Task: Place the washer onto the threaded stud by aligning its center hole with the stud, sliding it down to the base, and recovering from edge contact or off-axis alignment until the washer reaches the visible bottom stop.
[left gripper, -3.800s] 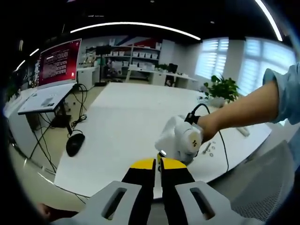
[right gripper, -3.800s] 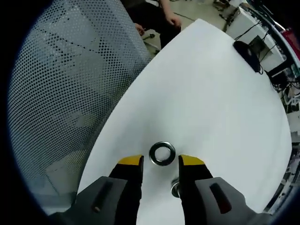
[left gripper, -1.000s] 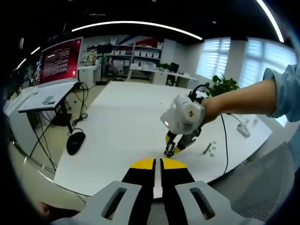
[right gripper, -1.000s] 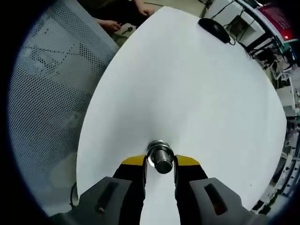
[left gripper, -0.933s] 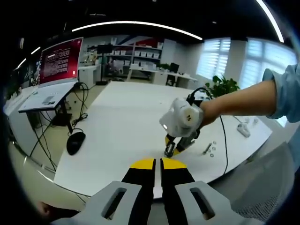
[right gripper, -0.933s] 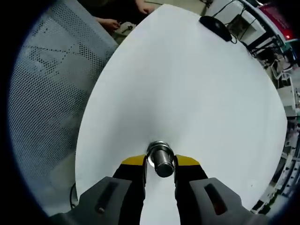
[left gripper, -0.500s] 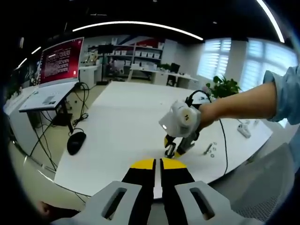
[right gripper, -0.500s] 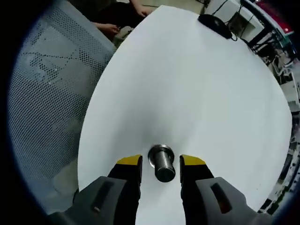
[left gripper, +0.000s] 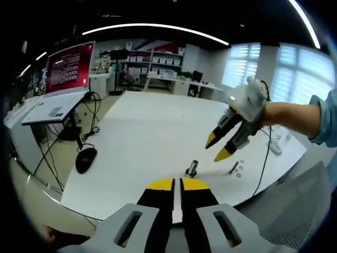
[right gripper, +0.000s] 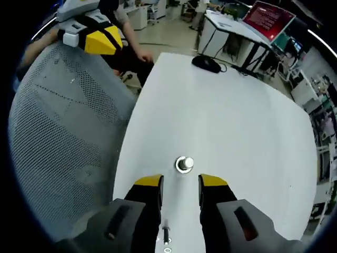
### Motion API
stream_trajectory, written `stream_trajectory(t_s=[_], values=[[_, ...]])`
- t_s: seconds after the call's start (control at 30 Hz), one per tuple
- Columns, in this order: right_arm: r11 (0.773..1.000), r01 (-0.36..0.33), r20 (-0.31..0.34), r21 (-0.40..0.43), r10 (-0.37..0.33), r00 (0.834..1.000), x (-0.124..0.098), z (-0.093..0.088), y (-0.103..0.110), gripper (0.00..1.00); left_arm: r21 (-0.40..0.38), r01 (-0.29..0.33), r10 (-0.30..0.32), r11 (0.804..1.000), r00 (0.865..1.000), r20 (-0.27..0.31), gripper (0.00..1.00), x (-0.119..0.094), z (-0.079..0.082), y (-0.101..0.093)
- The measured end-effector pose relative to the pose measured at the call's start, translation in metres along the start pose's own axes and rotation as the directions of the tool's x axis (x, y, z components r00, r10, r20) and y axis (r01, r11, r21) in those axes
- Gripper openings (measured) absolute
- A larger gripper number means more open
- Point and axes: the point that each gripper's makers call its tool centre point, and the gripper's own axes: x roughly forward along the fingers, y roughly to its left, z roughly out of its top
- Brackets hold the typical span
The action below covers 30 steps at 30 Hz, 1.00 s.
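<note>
— Two grippers: how set?
— Right gripper (left gripper: 216,148): hanging in the air above the white table (left gripper: 137,126), over the stretch by the near edge, jaws spread wide and empty. Left gripper (left gripper: 176,184): yellow tips pressed together, gripping nothing visible, held off the table just outside the near edge. Seen from the right gripper view, up beside the mesh chair (right gripper: 58,137), tips likewise together.

— And the threaded stud?
— Standing upright on the table close to the near edge (left gripper: 191,168), free of both grippers, below and to one side of the right gripper's tips. Looked down on in the right gripper view, lying just beyond the parted tips and in line with the gap between them.

— Washer down at the base?
— Hard to say. Flat ring (right gripper: 178,165) visible around the stud's foot, level on the table. Too small to tell whether washer or the stud's own base.

— Anything else on the table?
— Some loose hardware (left gripper: 235,168), a small bolt and a few little rings, near the same edge, a little apart from the stud. Black mouse (left gripper: 84,160) by the left edge. Beyond the table's left side, a red-lit monitor (left gripper: 68,68) on another desk. Blue sleeve (left gripper: 324,118) and bare forearm behind the right gripper.
</note>
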Motion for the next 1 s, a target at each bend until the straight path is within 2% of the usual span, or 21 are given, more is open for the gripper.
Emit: stream_trajectory(t_s=[0.1, 0.23, 0.3, 0.37, 0.47, 0.5, 0.53, 0.57, 0.63, 0.7, 0.8, 0.83, 0.93, 0.97, 1.0], values=[[0.999, 0.020, 0.058, 0.046, -0.023, 0.998, -0.022, -0.007, 0.003, 0.28, -0.003, -0.006, 0.006, 1.000, 1.000, 0.003, 0.01, 0.000, 0.000, 0.001], [0.987, 0.051, 0.148, 0.153, -0.074, 0.986, -0.048, -0.013, 0.006, 0.28, 0.002, -0.002, 0.002, 1.000, 1.000, -0.007, 0.01, 0.000, -0.001, 0.000], [0.981, 0.066, 0.204, 0.184, -0.103, 0.973, -0.061, -0.013, 0.010, 0.28, -0.002, 0.000, 0.000, 1.000, 1.000, -0.004, 0.02, 0.000, -0.001, -0.001], [0.973, 0.081, 0.268, 0.218, -0.139, 0.953, -0.075, -0.012, 0.012, 0.28, 0.005, 0.002, -0.002, 1.000, 1.000, -0.009, 0.02, 0.000, -0.002, -0.002], [0.957, 0.071, 0.320, 0.282, -0.164, 0.933, -0.090, -0.016, 0.019, 0.28, -0.001, 0.025, -0.025, 1.000, 1.000, 0.006, 0.05, -0.001, 0.000, -0.005], [0.947, 0.083, 0.341, 0.309, -0.192, 0.920, -0.098, -0.019, 0.020, 0.28, 0.002, 0.032, -0.032, 0.999, 0.999, 0.002, 0.06, -0.001, -0.001, -0.006], [0.941, 0.087, 0.355, 0.328, -0.208, 0.911, -0.103, -0.020, 0.022, 0.28, 0.016, 0.044, -0.043, 0.999, 0.999, -0.033, 0.08, 0.000, -0.006, -0.008], [0.928, 0.080, 0.380, 0.364, -0.227, 0.897, -0.110, -0.022, 0.025, 0.28, 0.028, 0.043, -0.042, 0.999, 0.998, -0.056, 0.08, 0.000, -0.010, -0.009], [0.904, 0.055, 0.426, 0.424, -0.252, 0.869, -0.121, -0.027, 0.029, 0.28, 0.046, 0.037, -0.034, 0.998, 0.998, -0.049, 0.07, 0.000, -0.009, -0.009], [0.881, 0.028, 0.447, 0.473, -0.267, 0.854, -0.129, -0.035, 0.033, 0.28, 0.035, 0.043, -0.042, 0.998, 0.999, -0.032, 0.08, -0.001, -0.007, -0.010], [0.833, -0.008, 0.487, 0.553, -0.315, 0.815, -0.143, -0.050, 0.043, 0.28, 0.047, 0.039, -0.036, 0.998, 0.998, -0.050, 0.08, -0.001, -0.009, -0.009], [0.820, -0.017, 0.490, 0.572, -0.325, 0.809, -0.145, -0.055, 0.047, 0.28, 0.047, 0.035, -0.033, 0.998, 0.998, -0.049, 0.08, -0.001, -0.009, -0.008], [0.757, 0.001, 0.451, 0.653, -0.390, 0.803, -0.150, -0.078, 0.057, 0.28, 0.037, 0.039, -0.039, 0.999, 0.999, -0.016, 0.08, -0.003, -0.004, -0.009], [0.743, -0.004, 0.447, 0.670, -0.399, 0.800, -0.151, -0.082, 0.061, 0.28, 0.036, 0.042, -0.041, 0.998, 0.999, -0.011, 0.08, -0.003, -0.003, -0.009], [0.716, -0.018, 0.447, 0.698, -0.416, 0.792, -0.152, -0.087, 0.067, 0.28, 0.034, 0.040, -0.040, 0.999, 0.999, -0.009, 0.08, -0.003, -0.003, -0.009]])
